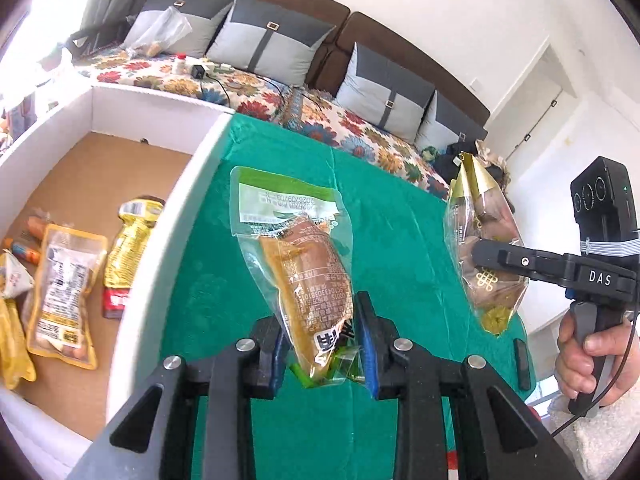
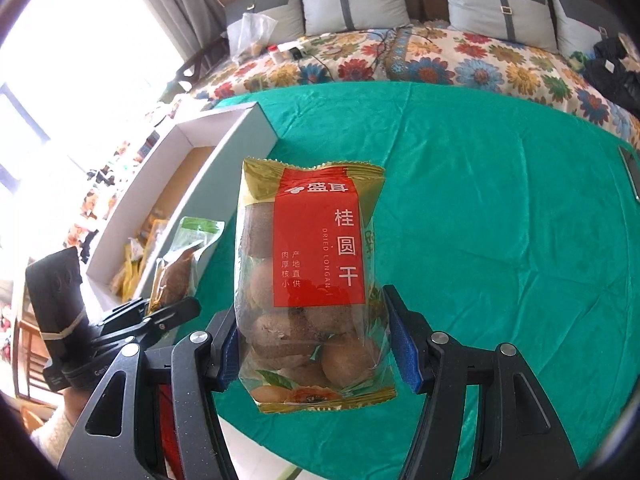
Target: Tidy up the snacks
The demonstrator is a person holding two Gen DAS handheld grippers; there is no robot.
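My left gripper [image 1: 322, 340] is shut on a clear green-topped snack pouch [image 1: 298, 256] with a brown filling, held above the green tablecloth [image 1: 392, 224]. The pouch also shows in the right wrist view [image 2: 180, 268]. My right gripper [image 2: 314, 344] is shut on a dried longan bag [image 2: 316, 280] with a red label and gold trim, held above the cloth. In the left wrist view the longan bag [image 1: 486, 248] hangs at the right, clamped by the right gripper [image 1: 486, 258]. The left gripper [image 2: 160, 312] shows at the lower left of the right wrist view.
A white box [image 1: 168, 216] with a brown floor stands left of the cloth and holds several yellow snack packs [image 1: 64, 288]. The box also shows in the right wrist view [image 2: 208, 184]. A floral sofa [image 1: 248, 92] with grey cushions lies behind the table.
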